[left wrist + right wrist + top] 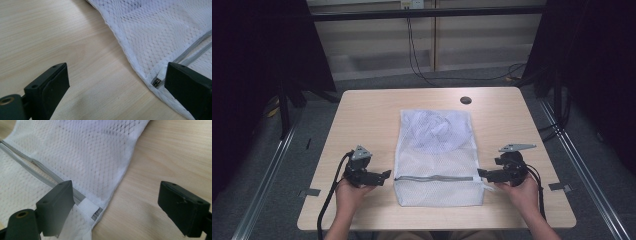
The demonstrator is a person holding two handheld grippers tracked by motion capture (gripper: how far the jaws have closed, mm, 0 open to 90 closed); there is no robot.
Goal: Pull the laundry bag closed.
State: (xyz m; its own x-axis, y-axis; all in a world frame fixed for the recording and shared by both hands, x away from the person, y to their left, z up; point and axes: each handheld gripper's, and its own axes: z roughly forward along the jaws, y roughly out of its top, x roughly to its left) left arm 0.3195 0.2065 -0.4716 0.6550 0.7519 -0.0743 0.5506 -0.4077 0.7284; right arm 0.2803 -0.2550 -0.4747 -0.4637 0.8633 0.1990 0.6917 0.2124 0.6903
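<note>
High view: mesh bag [437,155] between open grippers

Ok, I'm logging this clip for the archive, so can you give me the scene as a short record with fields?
surface: light wooden table
main item: white mesh laundry bag, lying flat, something pale inside
zipper: grey zipper across the near end
left gripper: open, beside the bag's left edge
right gripper: open, at the bag's right edge by the zipper end
held: nothing
</note>
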